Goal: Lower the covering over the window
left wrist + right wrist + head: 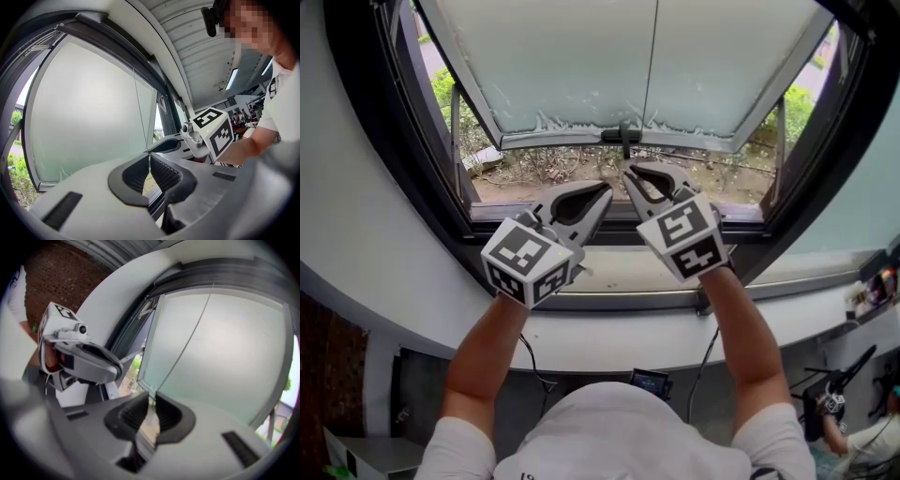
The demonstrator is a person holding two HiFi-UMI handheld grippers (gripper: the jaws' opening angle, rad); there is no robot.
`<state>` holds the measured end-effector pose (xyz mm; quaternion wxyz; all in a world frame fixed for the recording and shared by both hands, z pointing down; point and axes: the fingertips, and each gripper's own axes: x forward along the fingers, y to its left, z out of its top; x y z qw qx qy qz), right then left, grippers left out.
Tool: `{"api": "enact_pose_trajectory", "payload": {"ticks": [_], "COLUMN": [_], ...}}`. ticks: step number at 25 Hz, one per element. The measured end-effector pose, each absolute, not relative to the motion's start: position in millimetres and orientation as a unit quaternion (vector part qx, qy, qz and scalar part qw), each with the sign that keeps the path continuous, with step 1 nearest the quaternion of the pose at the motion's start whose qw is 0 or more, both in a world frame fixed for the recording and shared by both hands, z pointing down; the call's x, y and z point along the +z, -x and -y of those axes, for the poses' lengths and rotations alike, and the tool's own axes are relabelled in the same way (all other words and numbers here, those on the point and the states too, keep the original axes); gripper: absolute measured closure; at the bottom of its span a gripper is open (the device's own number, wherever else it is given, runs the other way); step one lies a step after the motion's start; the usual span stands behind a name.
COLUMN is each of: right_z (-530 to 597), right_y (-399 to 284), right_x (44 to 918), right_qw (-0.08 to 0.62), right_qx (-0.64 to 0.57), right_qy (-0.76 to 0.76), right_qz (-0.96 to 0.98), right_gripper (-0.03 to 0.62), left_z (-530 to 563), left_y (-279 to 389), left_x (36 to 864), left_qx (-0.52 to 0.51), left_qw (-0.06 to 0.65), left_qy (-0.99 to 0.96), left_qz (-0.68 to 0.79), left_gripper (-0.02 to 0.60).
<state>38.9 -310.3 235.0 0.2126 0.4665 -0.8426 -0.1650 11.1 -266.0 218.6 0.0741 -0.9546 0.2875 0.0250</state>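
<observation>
A white sill [609, 333] and dark window frame [361, 141] look onto shrubs and bare ground, which show below the frosted blind [562, 66]; its bottom bar hangs short of the lower frame. The pull-down seems under way. The right hand-held gripper [629, 172], jaws almost together, appears to pinch the pull cord [652, 66] at the bar's middle, and the left hand-held gripper [606, 188] sits closed and empty beside it. Next comes a steady, straight draw toward the sill.

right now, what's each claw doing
left claw: closed, holding nothing.
right claw: closed on the pull cord.
</observation>
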Motion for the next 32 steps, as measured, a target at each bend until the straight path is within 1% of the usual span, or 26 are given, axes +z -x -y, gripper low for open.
{"api": "enact_pose_trajectory", "payload": {"ticks": [8, 24, 32], "right_z": [306, 295, 290], "right_y": [-39, -43, -45], "right_x": [243, 305, 317], "right_qw": [0.234, 0.282, 0.297], "right_qx": [-0.181, -0.153, -0.157], "right_qy": [-0.471, -0.463, -0.466], "right_qz": [0.831, 0.826, 0.819], "right_gripper": [0.539, 0.539, 0.539], "left_z": [265, 265, 263], "left_y": [-10, -3, 0], "left_x": [220, 221, 217], "left_qx": [0.023, 0.017, 0.017], "left_qw": [0.073, 0.081, 0.090], "left_qy": [0.955, 0.952, 0.951], "left_qz": [-0.287, -0.296, -0.297], "left_gripper": [0.560, 0.560, 0.560]}}
